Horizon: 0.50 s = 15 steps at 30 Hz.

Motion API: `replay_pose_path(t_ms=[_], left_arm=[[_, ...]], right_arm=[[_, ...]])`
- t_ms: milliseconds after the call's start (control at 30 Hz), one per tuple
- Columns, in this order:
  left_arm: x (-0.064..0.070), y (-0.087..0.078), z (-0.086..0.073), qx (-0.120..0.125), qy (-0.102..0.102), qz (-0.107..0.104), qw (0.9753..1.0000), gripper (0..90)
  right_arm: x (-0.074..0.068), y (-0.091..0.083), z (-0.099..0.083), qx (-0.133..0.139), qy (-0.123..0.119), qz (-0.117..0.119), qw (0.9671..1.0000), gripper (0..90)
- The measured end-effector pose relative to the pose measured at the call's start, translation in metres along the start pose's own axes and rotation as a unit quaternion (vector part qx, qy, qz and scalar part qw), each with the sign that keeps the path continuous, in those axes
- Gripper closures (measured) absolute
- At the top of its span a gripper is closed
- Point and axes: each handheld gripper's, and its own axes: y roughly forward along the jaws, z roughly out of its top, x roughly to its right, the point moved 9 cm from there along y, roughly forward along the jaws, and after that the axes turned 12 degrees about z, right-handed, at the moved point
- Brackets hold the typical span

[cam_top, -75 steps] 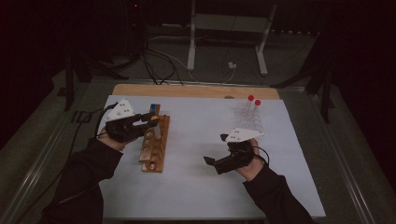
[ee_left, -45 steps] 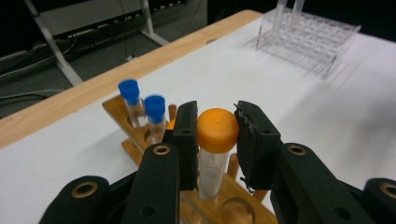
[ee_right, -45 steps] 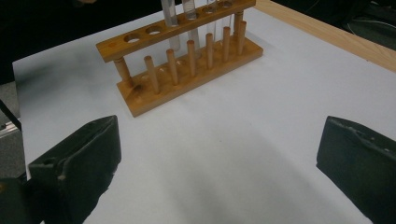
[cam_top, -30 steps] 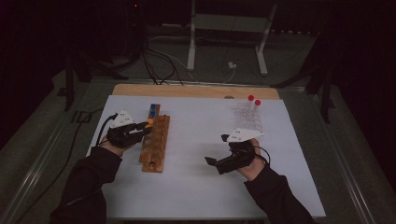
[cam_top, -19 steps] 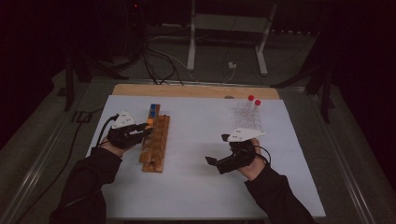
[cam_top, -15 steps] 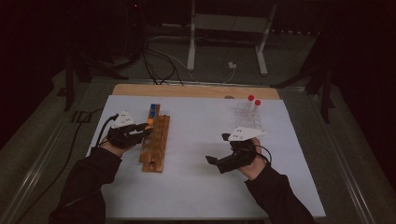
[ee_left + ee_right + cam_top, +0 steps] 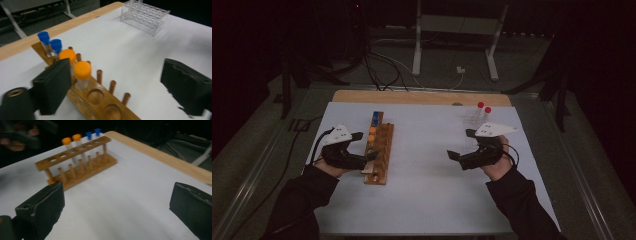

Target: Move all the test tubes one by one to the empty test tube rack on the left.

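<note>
My left gripper (image 7: 117, 90) stood spread at the frame's bottom, before the wooden rack (image 7: 100, 100) holding two orange-capped tubes (image 7: 82, 75).

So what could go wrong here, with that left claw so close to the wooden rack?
The left gripper is open right beside the wooden rack, one jaw almost against the orange-capped tubes. A careless sideways move could knock a tube or tip the narrow rack over. If it closes, it might catch both orange tubes at once, since they stand close together. The right gripper waits open, apart from the clear rack, so little risk there.
</note>
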Motion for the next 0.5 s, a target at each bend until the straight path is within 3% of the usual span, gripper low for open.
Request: replay_pose_path(t_ms=[200, 400, 500], left_arm=[[0.005, -0.007, -0.006, 0.01, -0.009, -0.022, 0.9997, 2.5], [0.005, -0.01, -0.01, 0.015, -0.011, -0.024, 0.9995, 2.5], [0.006, -0.012, -0.011, 0.016, -0.012, -0.024, 0.9995, 2.5]], right_arm=[[0.034, -0.022, 0.0, 0.006, -0.002, -0.048, 0.9988, 0.0], [0.074, -0.04, -0.013, 0.011, 0.027, -0.101, 0.9945, 6.9], [0.093, -0.044, -0.023, 0.007, 0.041, -0.122, 0.9917, 15.3]])
